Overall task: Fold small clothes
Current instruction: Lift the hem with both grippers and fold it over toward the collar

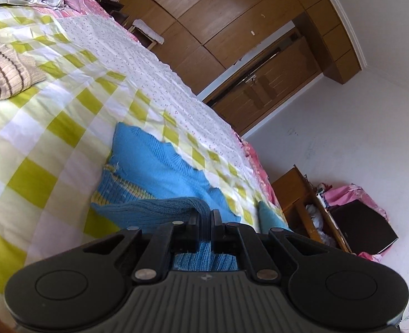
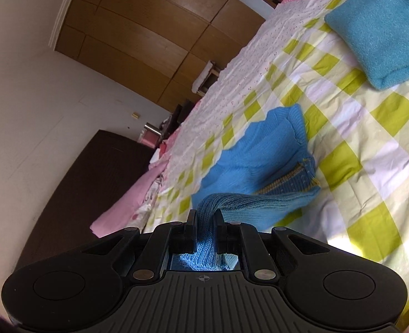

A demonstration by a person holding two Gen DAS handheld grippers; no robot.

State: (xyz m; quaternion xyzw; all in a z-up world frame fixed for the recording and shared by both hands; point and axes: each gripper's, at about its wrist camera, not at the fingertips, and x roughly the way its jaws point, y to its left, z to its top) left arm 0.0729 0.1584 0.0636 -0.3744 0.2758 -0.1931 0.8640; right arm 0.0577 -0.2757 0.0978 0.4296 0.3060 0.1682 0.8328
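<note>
A bedroom with white walls and a long run of wooden wardrobes [image 1: 232,27]; the work surface is a bed [image 1: 51,144] spread with a yellow-green and white checked sheet. On it lies a small blue knitted sweater [image 1: 160,166], with yellow stripes on its ribbed band.

The left hand-held gripper [image 1: 204,216] has its jaws nearly together, pinching a bunch of the blue knit. The right hand-held gripper [image 2: 205,216] is closed the same way on another bunch of the same garment, seen in its own view as the sweater [image 2: 262,155] trailing away from the jaws. The near edge hangs raised between the two grips, while the far part (the end away from both cameras) lies flat on the sheet.

As for progress, a blue garment [image 2: 382,30] sits folded into a neat block further along the bed, well apart from the sweater, so one piece looks finished. A beige striped knit [image 1: 4,66] lies rumpled at the other side, apparently waiting its turn. The sweater in hand seems to be at the start of its fold: edge gathered and lifted, nothing laid over yet.
</note>
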